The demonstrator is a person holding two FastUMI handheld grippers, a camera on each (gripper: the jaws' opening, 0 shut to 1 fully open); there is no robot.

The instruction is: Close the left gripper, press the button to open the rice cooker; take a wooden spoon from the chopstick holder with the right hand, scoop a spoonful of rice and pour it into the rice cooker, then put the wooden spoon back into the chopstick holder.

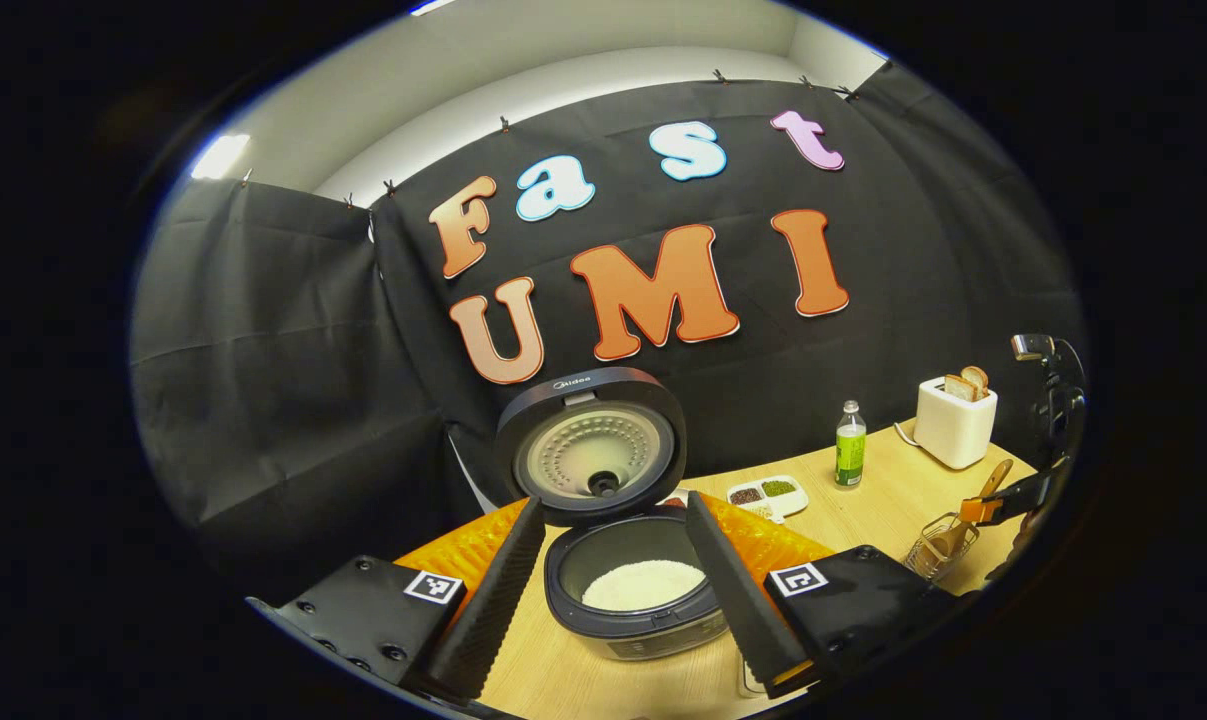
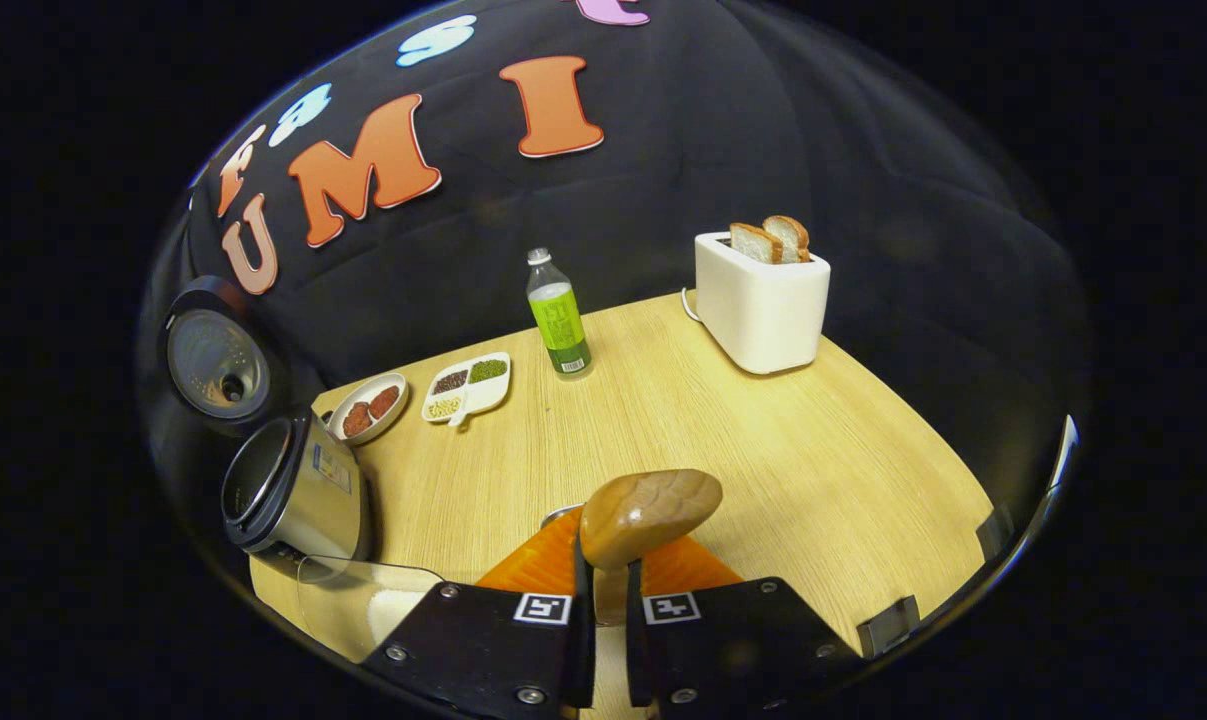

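Note:
The rice cooker (image 1: 628, 610) stands open with its lid (image 1: 593, 445) tilted up, and white rice (image 1: 643, 585) lies in its pot. My left gripper (image 1: 618, 600) is open, its fingers spread to either side of the pot, holding nothing. At the table's right, my right gripper (image 1: 978, 512) grips a wooden spoon (image 1: 995, 482) whose lower end sits in the wire chopstick holder (image 1: 938, 548). In the right gripper view, my right gripper (image 2: 603, 610) is shut on the spoon, whose rounded end (image 2: 648, 515) rises just above the fingers. The cooker (image 2: 293, 490) is off to the left.
A white toaster (image 2: 763, 300) with bread, a green bottle (image 2: 558, 315), a divided dish (image 2: 468, 388) of grains and a small plate (image 2: 368, 408) stand towards the back of the wooden table (image 2: 763, 450). A clear container (image 2: 363, 600) with rice sits beside the cooker.

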